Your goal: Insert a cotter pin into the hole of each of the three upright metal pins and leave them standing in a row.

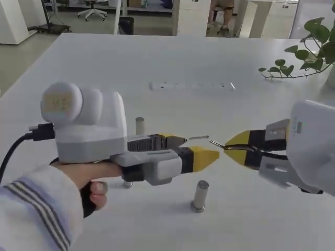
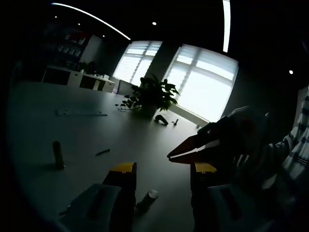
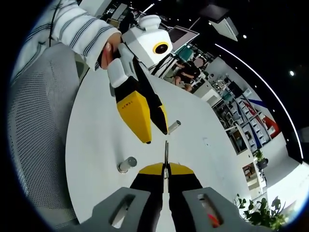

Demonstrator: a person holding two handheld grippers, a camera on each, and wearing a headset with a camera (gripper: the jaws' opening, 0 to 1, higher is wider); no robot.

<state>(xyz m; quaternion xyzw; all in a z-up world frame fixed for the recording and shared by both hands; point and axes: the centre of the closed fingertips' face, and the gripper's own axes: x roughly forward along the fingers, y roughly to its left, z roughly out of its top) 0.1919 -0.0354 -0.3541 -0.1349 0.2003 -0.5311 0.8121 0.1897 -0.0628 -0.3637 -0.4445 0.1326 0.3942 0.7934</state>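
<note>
Pinching cotter pin (image 3: 165, 153), right gripper (image 3: 165, 171) faces left gripper (image 3: 156, 136).

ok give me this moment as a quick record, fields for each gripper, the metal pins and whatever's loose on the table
left gripper: fingers open, holding nothing, pointing at the right gripper
right gripper: shut on held cotter pin, above the table
near metal pin: upright
far metal pin: upright
loose cotter pin: lying flat on the table
far side: power strip, plant
</note>
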